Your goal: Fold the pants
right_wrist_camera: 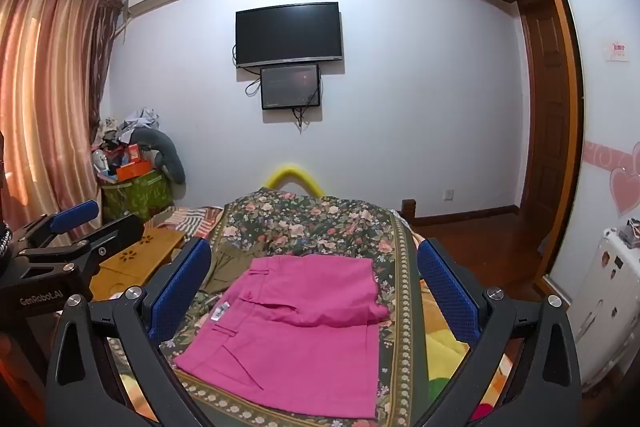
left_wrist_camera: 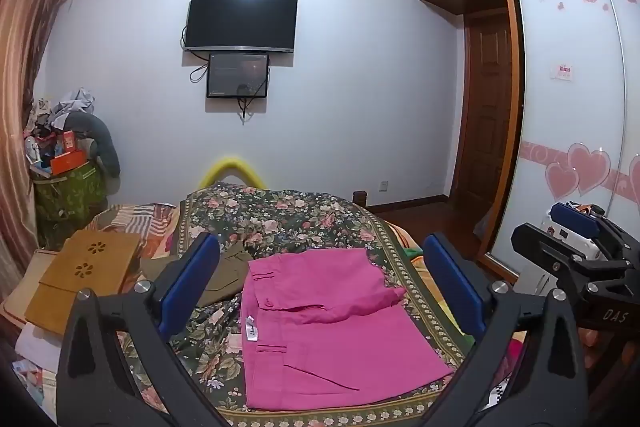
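Observation:
Pink pants lie folded on the floral bedspread, waistband to the left with a white label; they also show in the right wrist view. My left gripper is open and empty, held above the pants, its blue pads wide apart. My right gripper is open and empty above the pants too. The right gripper shows at the right edge of the left wrist view; the left gripper shows at the left of the right wrist view.
An olive garment lies just left of the pants. A wooden lap tray sits at the bed's left. A cluttered green bag stands by the curtain. A wardrobe and a door are at the right.

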A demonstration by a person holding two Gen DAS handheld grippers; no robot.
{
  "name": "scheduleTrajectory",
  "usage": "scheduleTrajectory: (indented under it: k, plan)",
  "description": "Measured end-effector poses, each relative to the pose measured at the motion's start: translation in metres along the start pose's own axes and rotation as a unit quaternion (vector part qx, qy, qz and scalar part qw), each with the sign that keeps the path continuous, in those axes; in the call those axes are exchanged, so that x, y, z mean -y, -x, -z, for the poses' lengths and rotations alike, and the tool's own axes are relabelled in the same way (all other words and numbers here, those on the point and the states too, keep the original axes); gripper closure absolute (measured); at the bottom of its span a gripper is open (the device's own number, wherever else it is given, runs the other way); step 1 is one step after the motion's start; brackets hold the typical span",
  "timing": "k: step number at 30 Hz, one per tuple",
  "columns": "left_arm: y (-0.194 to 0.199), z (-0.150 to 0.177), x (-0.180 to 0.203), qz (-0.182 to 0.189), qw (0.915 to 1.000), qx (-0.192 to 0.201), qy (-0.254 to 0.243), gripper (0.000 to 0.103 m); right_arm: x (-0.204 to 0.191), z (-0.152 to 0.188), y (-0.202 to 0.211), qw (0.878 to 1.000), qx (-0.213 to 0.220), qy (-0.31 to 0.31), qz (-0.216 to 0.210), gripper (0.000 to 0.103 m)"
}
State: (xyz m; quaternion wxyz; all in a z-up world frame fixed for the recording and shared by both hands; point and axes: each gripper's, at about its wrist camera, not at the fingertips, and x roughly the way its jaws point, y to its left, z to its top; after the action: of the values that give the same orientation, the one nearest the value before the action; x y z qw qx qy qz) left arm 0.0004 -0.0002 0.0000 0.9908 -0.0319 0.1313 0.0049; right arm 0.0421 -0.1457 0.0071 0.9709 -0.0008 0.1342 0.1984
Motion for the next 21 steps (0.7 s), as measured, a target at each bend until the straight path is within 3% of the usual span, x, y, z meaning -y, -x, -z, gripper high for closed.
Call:
scheduleTrajectory:
  k: [21]
  plan:
    - [0.002,-0.0017,0.0,-0.002,0.9998,0.011,-0.018,0.0,0.001,0.0005,-0.0007,1.0,-0.004,-0.001,0.0,0.001]
